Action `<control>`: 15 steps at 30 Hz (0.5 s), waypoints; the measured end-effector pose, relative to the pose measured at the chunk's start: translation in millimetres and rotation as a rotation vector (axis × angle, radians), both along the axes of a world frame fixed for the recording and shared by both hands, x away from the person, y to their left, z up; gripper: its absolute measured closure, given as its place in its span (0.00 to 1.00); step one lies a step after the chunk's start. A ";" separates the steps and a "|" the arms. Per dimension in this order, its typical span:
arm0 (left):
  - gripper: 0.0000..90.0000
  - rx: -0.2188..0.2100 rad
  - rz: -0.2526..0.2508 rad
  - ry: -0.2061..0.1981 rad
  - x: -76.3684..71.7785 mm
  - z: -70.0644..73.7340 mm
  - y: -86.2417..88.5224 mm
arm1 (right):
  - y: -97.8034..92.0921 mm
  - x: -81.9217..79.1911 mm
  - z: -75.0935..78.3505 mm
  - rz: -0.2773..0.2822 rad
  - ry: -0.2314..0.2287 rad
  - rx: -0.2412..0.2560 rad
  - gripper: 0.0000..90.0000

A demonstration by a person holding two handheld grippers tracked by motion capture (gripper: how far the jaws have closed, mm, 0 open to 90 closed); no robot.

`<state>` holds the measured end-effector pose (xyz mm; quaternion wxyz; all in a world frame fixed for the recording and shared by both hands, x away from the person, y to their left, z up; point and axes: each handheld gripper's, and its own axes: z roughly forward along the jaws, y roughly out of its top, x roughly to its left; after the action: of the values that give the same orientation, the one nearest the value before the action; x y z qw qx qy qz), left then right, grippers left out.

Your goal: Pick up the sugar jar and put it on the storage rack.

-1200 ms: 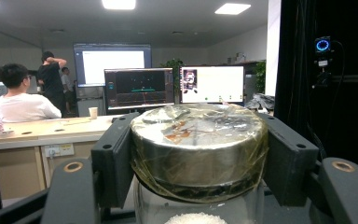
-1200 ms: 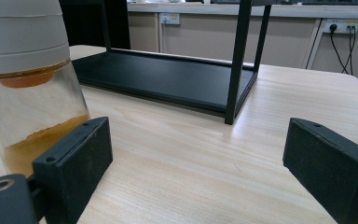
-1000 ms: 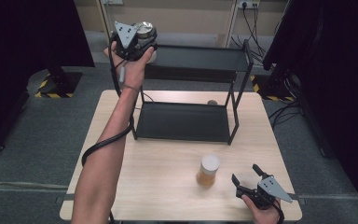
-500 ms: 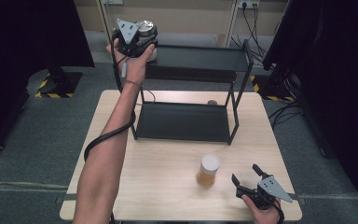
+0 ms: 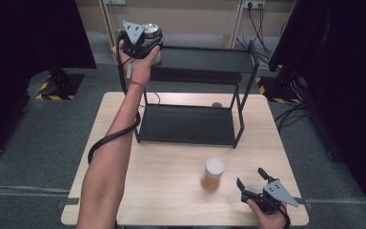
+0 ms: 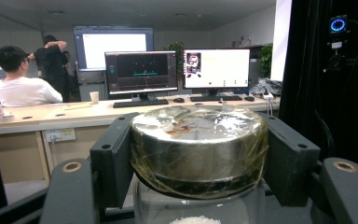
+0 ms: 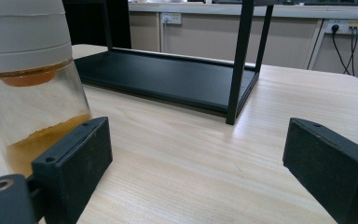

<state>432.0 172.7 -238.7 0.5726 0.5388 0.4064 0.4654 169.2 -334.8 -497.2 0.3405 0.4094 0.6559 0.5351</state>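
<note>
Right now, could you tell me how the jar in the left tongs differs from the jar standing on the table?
The metal-lidded jar is clamped at its lid by the left tongs, raised at the rack's top shelf; the white-lidded jar stands free on the table, beside the open right tongs. The first holds something white, the second an orange-brown fill. The first lid is shiny and wrapped in film, the second plain white. Both are clear and upright.

Left hand-held gripper [image 5: 145, 40] raised, clamped; right hand-held gripper [image 5: 253, 182] low, agape.
</note>
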 end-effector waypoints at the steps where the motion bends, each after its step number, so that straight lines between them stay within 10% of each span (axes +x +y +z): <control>1: 0.31 -0.008 0.005 0.005 -0.5 0.7 -0.9 | 0.1 0.0 0.1 0.000 0.000 0.000 0.09; 15: 0.13 -0.010 -0.001 0.036 -31.0 5.5 1.0 | 1.0 -0.3 0.2 0.002 -0.001 -0.006 0.09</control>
<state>401.1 173.8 -233.2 0.5682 0.5445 0.4188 0.4531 169.0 -333.8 -497.0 0.3415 0.4073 0.6577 0.5338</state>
